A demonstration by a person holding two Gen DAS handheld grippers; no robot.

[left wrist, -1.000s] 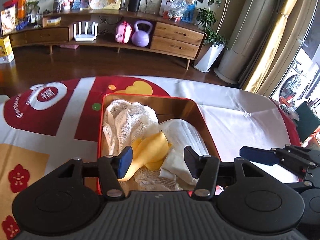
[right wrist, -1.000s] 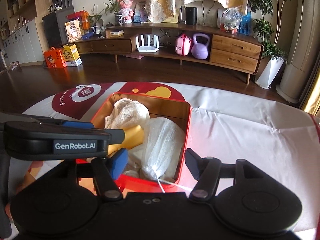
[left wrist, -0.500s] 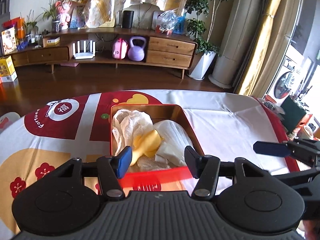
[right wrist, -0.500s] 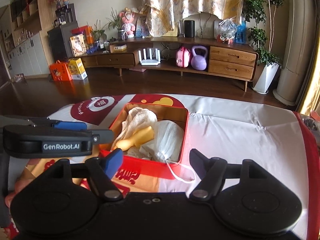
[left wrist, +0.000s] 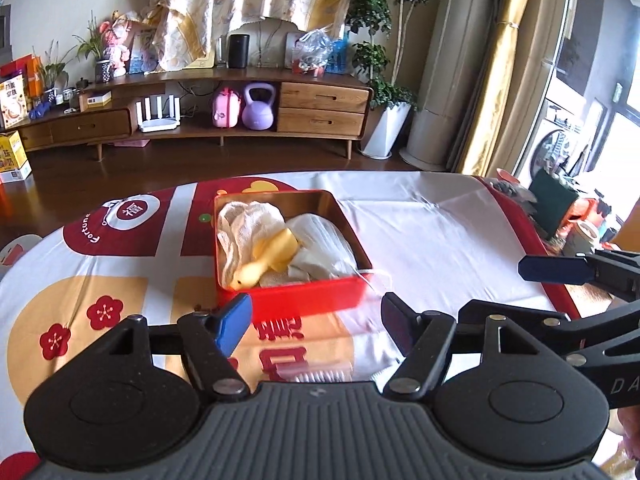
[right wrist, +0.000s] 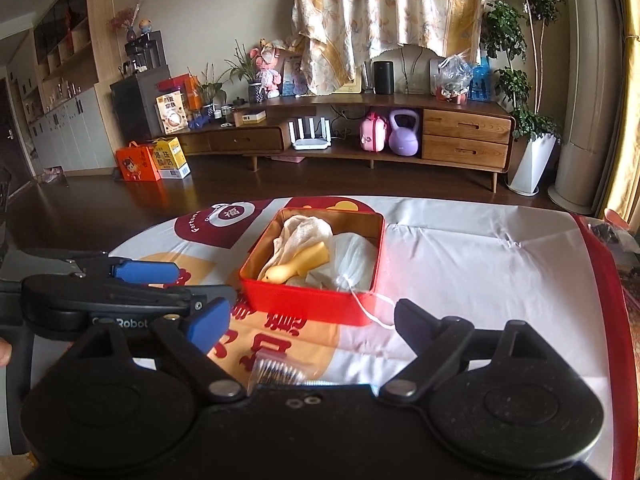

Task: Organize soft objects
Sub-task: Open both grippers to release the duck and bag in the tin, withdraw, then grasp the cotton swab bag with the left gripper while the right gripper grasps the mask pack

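Your soft items sit inside the red tin (left wrist: 304, 298): cream cloth (left wrist: 244, 226) at its far-left corner, yellow toy (left wrist: 270, 258) mid-tin, white mesh bag (left wrist: 326, 246) along its right wall. Left gripper (left wrist: 316, 318) and right gripper (right wrist: 312, 318) hover before the tin, fingers apart, empty. Sorting looks essentially done; only a cord (right wrist: 374, 312) trails over the near rim.

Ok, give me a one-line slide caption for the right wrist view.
Open right gripper hovers before a red tin holding a yellow soft toy, mesh cloth and white drawstring bag.

Red tin (left wrist: 308, 298), gold inside. In it: cream mesh cloth (left wrist: 244, 224), yellow toy (left wrist: 268, 258), white bag (left wrist: 324, 244). Tablecloth (left wrist: 420, 236) white, with maroon and orange patches and red blossoms. Blue pads (left wrist: 232, 322) on black fingers.
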